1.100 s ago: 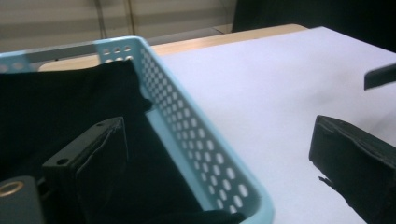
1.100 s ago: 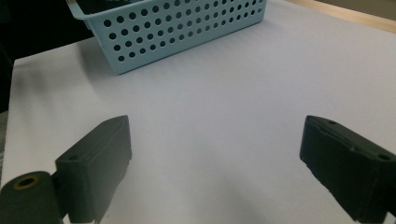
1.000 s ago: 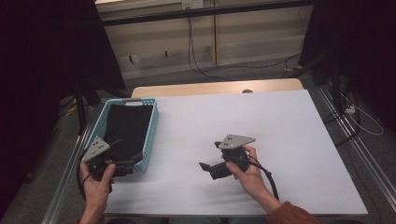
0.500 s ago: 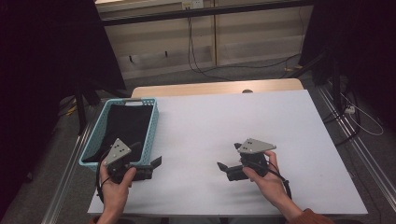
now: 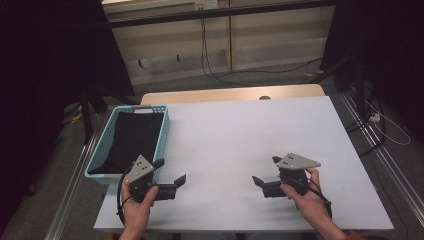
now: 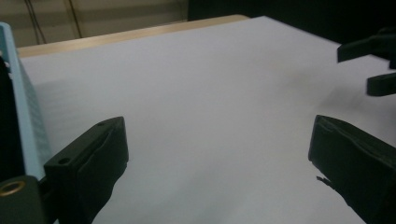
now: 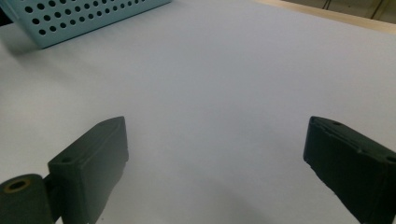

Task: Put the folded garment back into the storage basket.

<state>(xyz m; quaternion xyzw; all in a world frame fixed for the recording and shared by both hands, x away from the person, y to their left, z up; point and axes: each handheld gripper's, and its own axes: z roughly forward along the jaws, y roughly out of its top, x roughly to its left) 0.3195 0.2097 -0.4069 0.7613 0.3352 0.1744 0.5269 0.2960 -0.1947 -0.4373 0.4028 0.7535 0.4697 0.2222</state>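
Table [image 5: 240, 130], white beneath wall cables, bears basket [image 5: 165, 125]; left gripper [image 5: 170, 175] and right gripper [image 5: 265, 172] gape empty.

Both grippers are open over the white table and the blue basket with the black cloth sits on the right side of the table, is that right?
Not quite. The blue basket with the black cloth sits on the table's left side, as the high view shows. The left gripper and right gripper are open.

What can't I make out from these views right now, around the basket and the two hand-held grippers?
- Basket contents: high view, a dark mass, too dim to identify.
- Basket interior: right gripper view, cut off by the top edge.
- Right hand-held gripper: left gripper view, cut by the right edge.
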